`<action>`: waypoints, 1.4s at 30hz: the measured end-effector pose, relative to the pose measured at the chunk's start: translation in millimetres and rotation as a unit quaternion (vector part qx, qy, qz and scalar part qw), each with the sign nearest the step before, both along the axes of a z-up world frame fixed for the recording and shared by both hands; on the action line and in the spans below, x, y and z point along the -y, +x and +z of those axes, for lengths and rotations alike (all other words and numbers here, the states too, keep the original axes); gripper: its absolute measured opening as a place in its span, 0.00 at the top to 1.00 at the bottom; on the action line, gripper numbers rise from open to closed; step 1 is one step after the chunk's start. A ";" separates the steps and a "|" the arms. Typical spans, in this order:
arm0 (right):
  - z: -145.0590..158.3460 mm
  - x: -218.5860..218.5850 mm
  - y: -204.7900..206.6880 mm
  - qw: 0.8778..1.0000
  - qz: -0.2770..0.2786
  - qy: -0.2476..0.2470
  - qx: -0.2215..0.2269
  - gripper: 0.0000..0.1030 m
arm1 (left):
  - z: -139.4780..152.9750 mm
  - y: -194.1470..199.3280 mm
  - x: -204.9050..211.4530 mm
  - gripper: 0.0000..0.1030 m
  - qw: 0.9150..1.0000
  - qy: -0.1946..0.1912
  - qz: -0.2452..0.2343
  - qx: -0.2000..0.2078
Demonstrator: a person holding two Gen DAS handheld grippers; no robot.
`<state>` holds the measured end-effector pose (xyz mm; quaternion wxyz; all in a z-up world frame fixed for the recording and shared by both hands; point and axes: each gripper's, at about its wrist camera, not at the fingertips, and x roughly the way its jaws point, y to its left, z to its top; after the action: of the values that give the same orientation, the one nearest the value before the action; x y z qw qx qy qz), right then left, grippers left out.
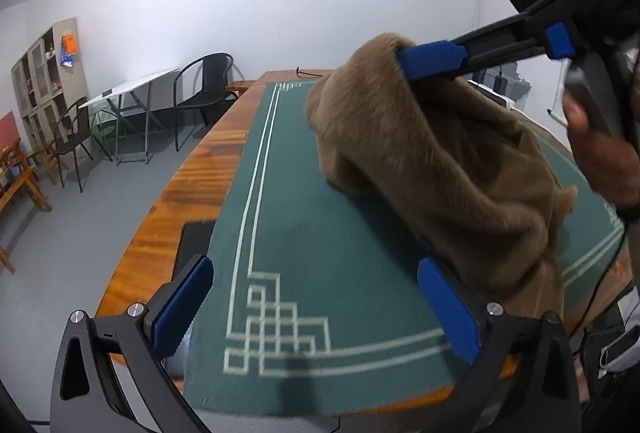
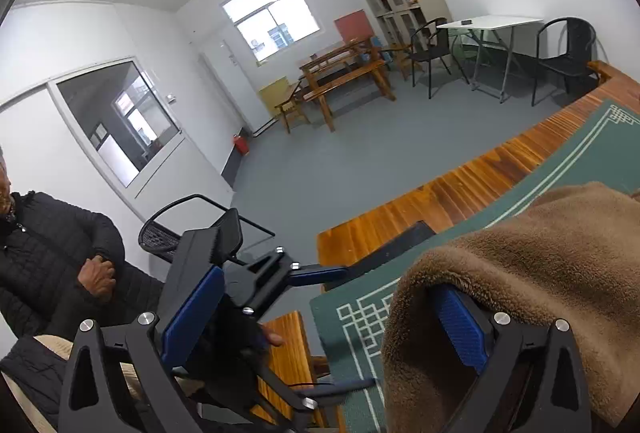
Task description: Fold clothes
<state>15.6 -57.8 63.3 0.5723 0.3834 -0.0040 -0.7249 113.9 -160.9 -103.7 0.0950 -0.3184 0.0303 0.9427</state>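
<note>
My left gripper (image 1: 316, 307) stands wide apart over the green mat (image 1: 320, 233), nothing between its blue pads (image 1: 182, 307), though its right pad sits just beside the hanging edge of the brown fleece garment (image 1: 440, 161). That garment is bunched and lifted, its lower part touching the mat on the wooden bench (image 1: 192, 185) and its upper fold draped over one finger of my right gripper (image 1: 434, 59), which reaches in from the upper right of the left wrist view. In the right wrist view my right gripper (image 2: 324, 325) is also spread wide: its left pad (image 2: 192, 317) is bare, while the fleece (image 2: 520, 265) hangs over and around its right pad, so the cloth is hooked on that finger rather than pinched between the two. The hand (image 1: 600, 157) holding that gripper shows at the right edge of the left wrist view. The left gripper (image 2: 320, 329) shows in the right wrist view as a black frame with blue-tipped fingers pointing toward the mat (image 2: 560, 169). A person in a dark quilted jacket (image 2: 48, 245) sits at the far left, beside a black mesh chair (image 2: 168, 229).
</note>
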 end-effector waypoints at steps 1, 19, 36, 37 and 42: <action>0.8 -3.8 -0.2 1.000 -0.004 -0.011 0.006 0.01 | -1.6 3.5 0.7 0.00 1.000 -0.002 -0.004 0.000; 5.3 -115.3 15.8 0.977 -0.169 -0.126 0.015 0.01 | -20.3 31.4 -112.5 0.00 0.928 -0.301 -0.187 -0.116; -47.7 -261.7 63.6 0.918 -0.381 -0.107 -0.004 0.01 | -0.5 -32.8 -121.8 0.83 0.909 -0.349 -0.172 -0.151; -48.1 -264.6 68.1 0.916 -0.389 -0.100 -0.012 0.01 | 5.3 -36.9 -119.6 0.83 0.914 -0.340 -0.163 -0.150; -46.4 -269.2 87.2 0.898 -0.430 -0.028 -0.084 0.01 | 59.7 -53.4 -90.4 0.84 0.950 -0.248 -0.088 -0.168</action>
<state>102.8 211.4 17.0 0.2134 0.2652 -0.1408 -0.9297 60.5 -70.5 -44.0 0.0889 -0.1652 0.3060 0.9333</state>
